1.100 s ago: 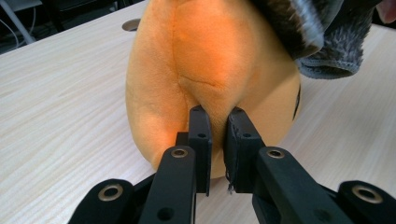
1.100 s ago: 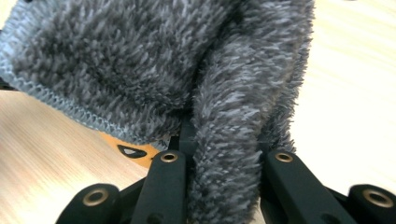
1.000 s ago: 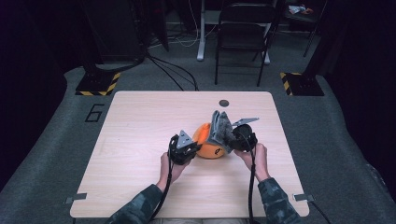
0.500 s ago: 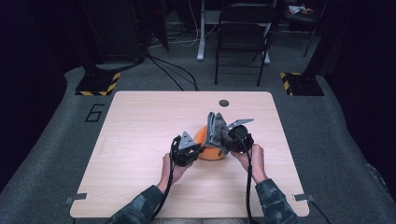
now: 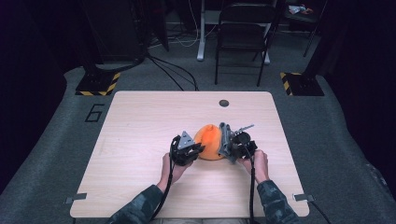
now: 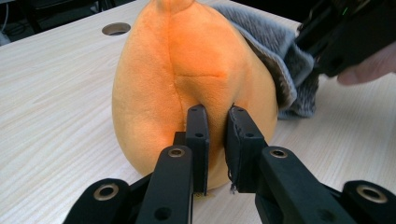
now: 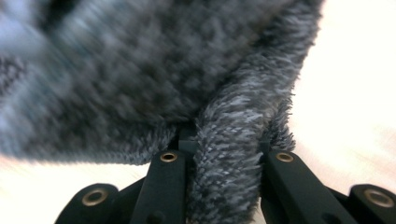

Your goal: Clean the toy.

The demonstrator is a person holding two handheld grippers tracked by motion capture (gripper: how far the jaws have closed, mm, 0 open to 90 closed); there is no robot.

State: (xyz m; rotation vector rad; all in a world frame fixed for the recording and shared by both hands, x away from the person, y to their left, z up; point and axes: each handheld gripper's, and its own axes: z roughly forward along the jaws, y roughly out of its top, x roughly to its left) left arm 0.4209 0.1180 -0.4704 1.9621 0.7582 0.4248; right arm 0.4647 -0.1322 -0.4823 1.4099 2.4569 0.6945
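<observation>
The orange plush toy [image 5: 208,141] sat near the middle of the worktop [image 5: 140,121], with the left claw [image 6: 217,122] pinching a small fold of its orange fabric and the right claw [image 7: 227,140] clamped on an edge of the grey fuzzy cloth [image 7: 140,60] draped over the toy's far side. The pinch on the plush looked shallow, so a hard tug on the cloth could have slipped it free and dragged or toppled the toy.

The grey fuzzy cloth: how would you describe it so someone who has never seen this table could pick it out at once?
On the pale wooden table, go to the orange plush toy near the middle. The grey fuzzy cloth hangs against that toy's right side, a fold of it pinched in the right hand-held gripper. It is shaggy and speckled grey, while the toy is smooth orange.
</observation>
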